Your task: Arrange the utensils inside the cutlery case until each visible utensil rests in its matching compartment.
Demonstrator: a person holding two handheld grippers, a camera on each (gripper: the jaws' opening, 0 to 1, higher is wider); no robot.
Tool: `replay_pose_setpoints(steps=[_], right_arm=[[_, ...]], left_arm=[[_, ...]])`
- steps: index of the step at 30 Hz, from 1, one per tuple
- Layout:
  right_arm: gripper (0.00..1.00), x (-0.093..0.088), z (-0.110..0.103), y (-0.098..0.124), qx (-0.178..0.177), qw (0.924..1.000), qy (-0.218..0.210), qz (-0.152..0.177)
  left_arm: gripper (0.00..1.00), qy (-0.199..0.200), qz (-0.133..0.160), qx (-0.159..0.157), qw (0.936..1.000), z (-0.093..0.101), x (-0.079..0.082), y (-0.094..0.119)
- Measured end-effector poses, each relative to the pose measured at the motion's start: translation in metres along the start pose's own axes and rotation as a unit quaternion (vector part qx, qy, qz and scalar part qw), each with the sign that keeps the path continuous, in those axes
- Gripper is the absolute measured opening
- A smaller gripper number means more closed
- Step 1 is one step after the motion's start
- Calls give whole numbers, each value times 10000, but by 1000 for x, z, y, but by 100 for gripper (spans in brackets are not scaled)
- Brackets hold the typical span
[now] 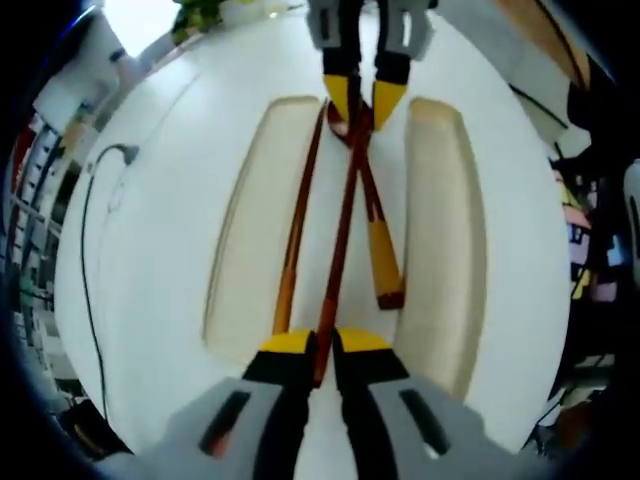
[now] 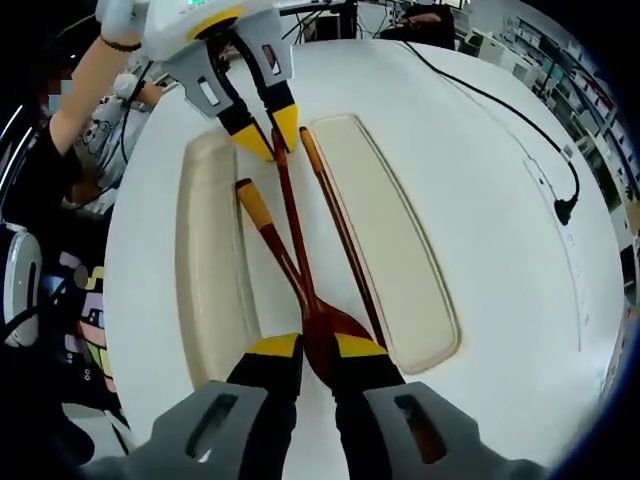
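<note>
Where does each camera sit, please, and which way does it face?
Left gripper view: rides the left gripper, facing along the crossed wooden utensils toward the right gripper.
Right gripper view: rides the right gripper, facing back at the left gripper and a person's arm.
Shared: the utensils, the white table, both grippers.

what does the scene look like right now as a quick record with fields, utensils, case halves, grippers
surface: white round table
case: two cream tray halves, one and the other, lying apart
utensils: wooden spoon, chopstick, yellow-banded stick, all crossing on the table between the halves
left hand-held gripper: jaws around a utensil handle end
right hand-held gripper: jaws around the spoon bowl
cable: black, across the table
</note>
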State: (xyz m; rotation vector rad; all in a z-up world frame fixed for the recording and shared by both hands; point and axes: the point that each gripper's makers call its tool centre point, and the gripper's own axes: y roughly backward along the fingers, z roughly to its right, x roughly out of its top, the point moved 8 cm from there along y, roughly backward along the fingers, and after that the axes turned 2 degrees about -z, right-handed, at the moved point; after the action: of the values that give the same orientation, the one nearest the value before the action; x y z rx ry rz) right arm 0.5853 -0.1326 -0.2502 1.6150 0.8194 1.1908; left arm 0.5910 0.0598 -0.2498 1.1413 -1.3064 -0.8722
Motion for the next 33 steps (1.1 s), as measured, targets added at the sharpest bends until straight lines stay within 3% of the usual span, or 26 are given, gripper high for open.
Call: replay_pose_setpoints(steps=[3, 6, 8, 10, 14, 19, 22, 25, 27, 30, 33], right_arm=[[10, -1, 1, 0, 27, 10000, -93, -7], [9, 0, 2, 0, 20, 10000, -42, -56], [7, 0, 2, 1, 31, 10000, -42, -78], [6, 0, 2, 2, 18, 9999, -50, -98], [4, 0, 0, 4, -24, 9999, -57, -111], [3, 1, -2, 9, -130, 9998, -97, -73], [3, -1, -10, 10, 15, 9998, -175, -46], [3, -1, -11, 12, -116, 9998, 17, 148], [3, -1, -12, 11, -109, 9997, -74, 210], [3, 0, -16, 10, -167, 9994, -123, 271], [3, 1, -18, 10, -303, 9990, -25, 320]], left_arm=[[8, 138, 50, -72, 9999, -2, -1, 0], [8, 43, 158, -100, 9998, -2, -3, 0], [7, -236, 232, -60, 9994, -3, -4, 0], [7, -473, 213, -40, 9986, -3, -4, -1], [7, -364, 63, -33, 9993, -5, -1, -2], [6, -502, -89, 105, 9986, -1, 0, -1], [6, -837, 55, 359, 9958, 2, -3, 0], [7, -296, 339, 383, 9983, 1, -6, 1], [7, -155, 577, 435, 9973, 1, -10, 2], [8, 392, 840, 524, 9943, 15, -18, 2], [7, 267, 899, 550, 9941, 19, -21, 2]])
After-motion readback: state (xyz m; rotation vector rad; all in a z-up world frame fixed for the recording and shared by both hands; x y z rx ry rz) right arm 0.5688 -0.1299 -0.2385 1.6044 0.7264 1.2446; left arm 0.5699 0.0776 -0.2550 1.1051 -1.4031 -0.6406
